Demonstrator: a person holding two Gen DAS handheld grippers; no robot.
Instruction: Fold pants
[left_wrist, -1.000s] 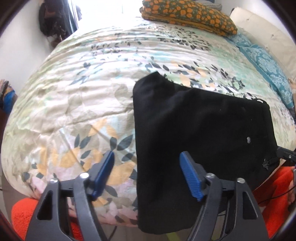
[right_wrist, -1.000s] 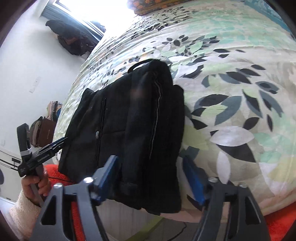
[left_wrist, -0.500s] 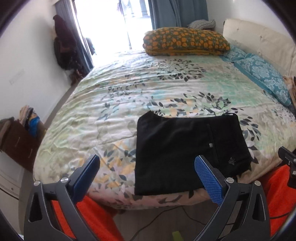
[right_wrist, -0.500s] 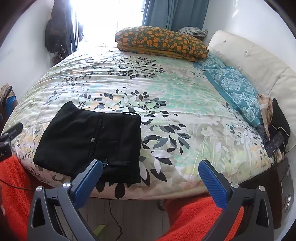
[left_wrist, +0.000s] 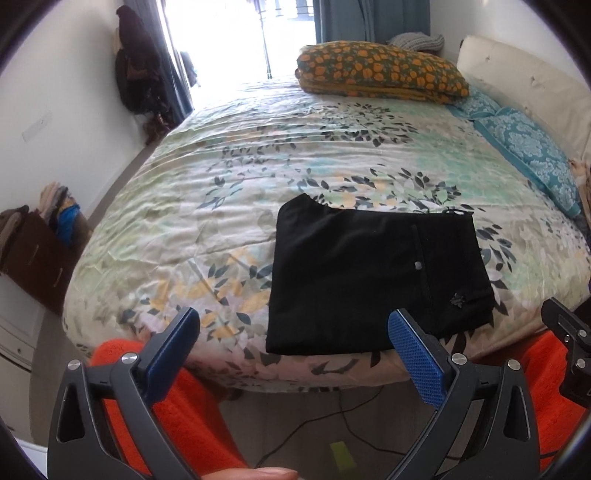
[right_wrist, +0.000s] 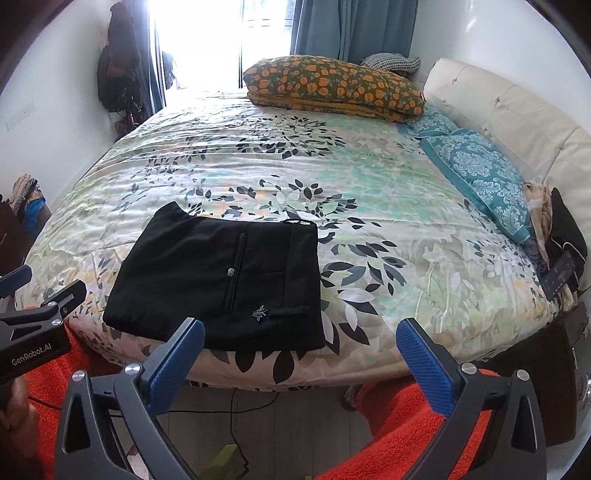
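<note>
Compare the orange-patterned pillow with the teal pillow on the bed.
The orange-patterned pillow is dark green with orange shapes; the teal pillow is blue-green with a pale damask print. The orange-patterned pillow looks plump and thick; the teal pillow lies flatter. The orange-patterned pillow sits at the far end near the window; the teal pillow runs along the cream headboard on the right. Both rest on the floral bedspread, away from the folded black pants.

Left tongs (left_wrist: 293, 338) spread wide, right tongs (right_wrist: 301, 347) spread wide, both empty
</note>
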